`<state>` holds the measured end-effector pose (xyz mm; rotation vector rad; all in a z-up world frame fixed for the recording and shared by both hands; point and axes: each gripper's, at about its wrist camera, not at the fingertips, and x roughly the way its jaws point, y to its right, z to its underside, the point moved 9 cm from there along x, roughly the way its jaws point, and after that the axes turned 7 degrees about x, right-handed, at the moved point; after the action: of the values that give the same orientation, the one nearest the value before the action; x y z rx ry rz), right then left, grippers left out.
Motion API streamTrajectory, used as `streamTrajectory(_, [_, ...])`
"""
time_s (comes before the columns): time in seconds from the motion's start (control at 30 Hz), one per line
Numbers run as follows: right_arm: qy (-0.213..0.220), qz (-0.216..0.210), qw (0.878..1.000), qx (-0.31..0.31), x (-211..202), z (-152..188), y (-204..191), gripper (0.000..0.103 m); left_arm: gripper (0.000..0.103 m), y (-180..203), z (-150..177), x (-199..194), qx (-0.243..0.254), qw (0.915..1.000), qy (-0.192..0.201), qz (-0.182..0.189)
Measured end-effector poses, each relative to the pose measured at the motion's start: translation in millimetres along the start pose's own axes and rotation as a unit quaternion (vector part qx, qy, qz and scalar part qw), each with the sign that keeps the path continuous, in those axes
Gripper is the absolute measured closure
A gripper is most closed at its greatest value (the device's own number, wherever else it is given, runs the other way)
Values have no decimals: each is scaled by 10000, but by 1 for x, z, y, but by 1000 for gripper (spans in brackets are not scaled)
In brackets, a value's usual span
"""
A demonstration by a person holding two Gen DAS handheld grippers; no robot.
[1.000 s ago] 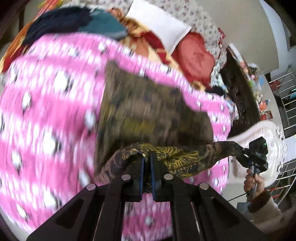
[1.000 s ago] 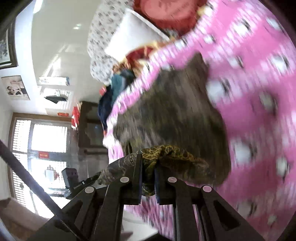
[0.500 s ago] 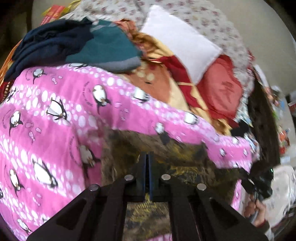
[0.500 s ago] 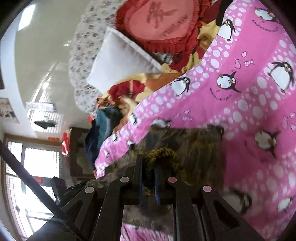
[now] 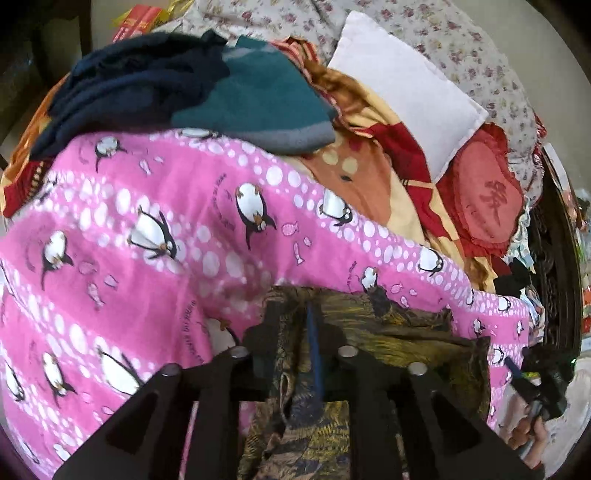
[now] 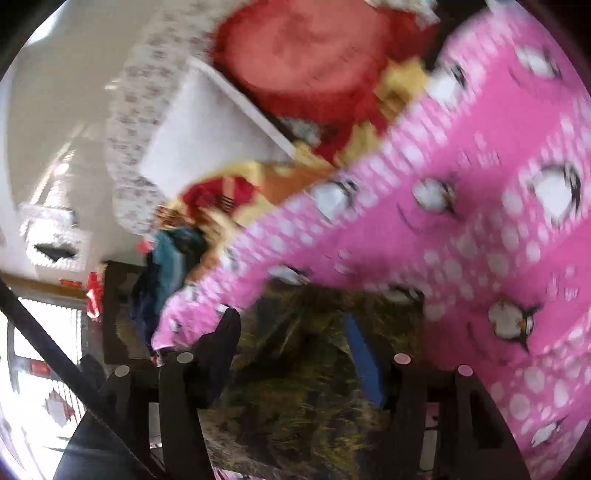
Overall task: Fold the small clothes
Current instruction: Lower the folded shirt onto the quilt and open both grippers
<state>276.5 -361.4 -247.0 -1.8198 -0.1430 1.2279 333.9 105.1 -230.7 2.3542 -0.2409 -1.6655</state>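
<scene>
The left gripper (image 5: 291, 343) is spread over the olive patterned garment (image 5: 388, 332), which lies on the pink penguin blanket (image 5: 147, 229). In the right wrist view (blurred), the right gripper (image 6: 291, 350) gapes wide above that garment (image 6: 314, 398).

The left gripper (image 5: 293, 325) stands parted over an olive patterned garment (image 5: 388, 332). The garment lies on a pink penguin blanket (image 5: 177, 221). A teal sweater (image 5: 258, 99) sits beyond.

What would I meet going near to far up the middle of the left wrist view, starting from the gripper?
Left gripper, jaws apart → dark patterned garment → pink penguin blanket → teal sweater → floral sheet.
</scene>
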Motion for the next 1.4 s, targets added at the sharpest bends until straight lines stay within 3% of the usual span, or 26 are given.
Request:
streamTrajectory(0.07, [-151, -377, 9988, -259, -4, 10, -24, 39, 75, 8, 4, -8, 208, 9998, 29, 25])
streamTrajectory(0.1, [-278, -418, 9980, -379, -1, 18, -31, 39, 64, 14, 8, -11, 330, 9994, 14, 40])
streamTrajectory(0.13, [-479, -268, 9967, -592, 6, 30, -36, 39, 55, 19, 13, -12, 415, 9991, -20, 52])
streamTrajectory(0.23, [-641, 325, 9911, -1123, 22, 52, -35, 39, 41, 33, 26, -8, 579, 9980, -205, 175])
streamTrajectory(0.33, [-531, 548, 9929, -912, 24, 52, -21, 39, 26, 42, 39, 0, 648, 9974, -278, 133])
streamTrajectory(0.4, [-461, 490, 9958, -624, 20, 50, -11, 39, 26, 48, 48, 5, 783, 9965, -306, 26])
streamTrajectory(0.57, [-109, 1274, 9894, -692, 7, 41, 15, 36, 26, 60, 63, 24, 1123, 9919, -418, -423])
streamTrajectory(0.67, [-84, 1590, 9843, -759, 9, 37, 25, 35, 26, 63, 64, 38, 1477, 9842, -418, -880])
streamTrajectory(0.7, [-105, 1584, 9844, -762, 11, 37, 27, 35, 26, 64, 63, 41, 1564, 9820, -397, -980])
streamTrajectory(0.77, [-202, 1561, 9842, -816, 22, 36, 29, 35, 45, 62, 60, 49, 1586, 9805, -414, -1082])
streamTrajectory(0.8, [-252, 1586, 9832, -866, 28, 36, 30, 35, 75, 60, 60, 54, 1550, 9804, -503, -1107])
streamTrajectory(0.83, [-359, 1645, 9810, -966, 38, 35, 32, 36, 91, 55, 58, 59, 1487, 9801, -603, -1172])
streamTrajectory(0.87, [-411, 1746, 9782, -1045, 45, 34, 33, 49, 93, 52, 57, 61, 1411, 9814, -629, -1142])
streamTrajectory(0.9, [-415, 1855, 9757, -1090, 49, 33, 35, 84, 96, 50, 55, 62, 1317, 9837, -640, -1044])
streamTrajectory(0.93, [-410, 1959, 9735, -1109, 50, 30, 37, 98, 97, 48, 52, 61, 1260, 9849, -644, -996])
streamTrajectory(1.03, [-38, 1809, 9775, -1081, 34, 15, 29, 97, 97, 41, 36, 47, 1049, 9904, -476, -763])
streamTrajectory(1.13, [163, 1854, 9753, -1188, 24, 4, 27, 97, 98, 24, 18, 36, 985, 9894, -257, -1032])
streamTrajectory(1.2, [128, 1948, 9741, -1137, 29, 2, 35, 98, 98, 16, 22, 49, 757, 9928, -595, -712])
streamTrajectory(1.37, [-143, 2205, 9717, -831, 50, 11, 69, 97, 94, 2, 32, 58, 629, 9919, -707, -848])
streamTrajectory(1.4, [-144, 2168, 9732, -752, 48, 12, 70, 96, 85, 0, 32, 53, 555, 9926, -667, -855])
